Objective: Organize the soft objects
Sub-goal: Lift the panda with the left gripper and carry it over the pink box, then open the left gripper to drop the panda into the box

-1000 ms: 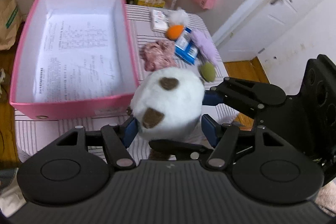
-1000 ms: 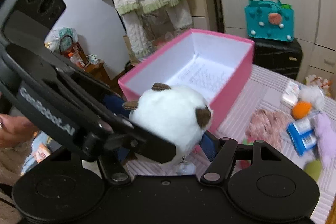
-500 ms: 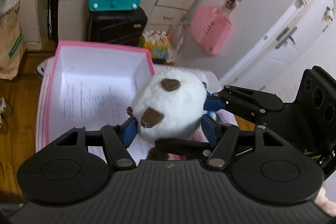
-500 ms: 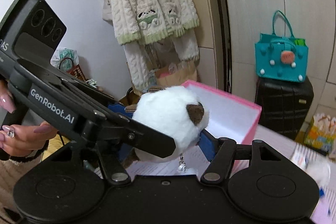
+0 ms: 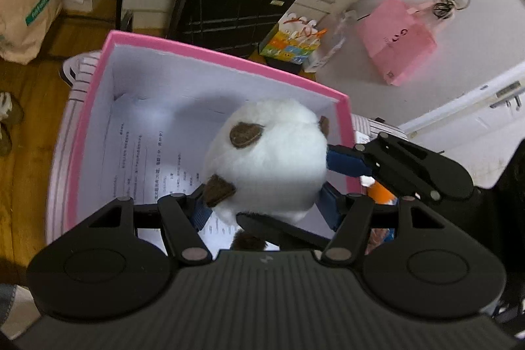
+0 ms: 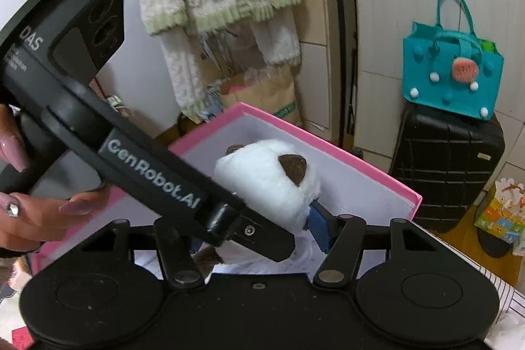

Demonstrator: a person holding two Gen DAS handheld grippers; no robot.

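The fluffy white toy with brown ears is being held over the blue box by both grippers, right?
Nearly. The box is pink, not blue; the left wrist view shows its pink rim and white inside. The rest holds: the left gripper and the right gripper both squeeze the fluffy white toy with brown ears over that box.

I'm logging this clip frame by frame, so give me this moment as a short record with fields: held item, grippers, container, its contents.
held item: white plush toy with brown patches, above the box
left gripper: shut on the plush toy
right gripper: shut on the plush toy, crossing the left one
container: pink box, open, white inside
contents: printed paper sheet on the floor of the box
behind: black suitcase with teal bag on it
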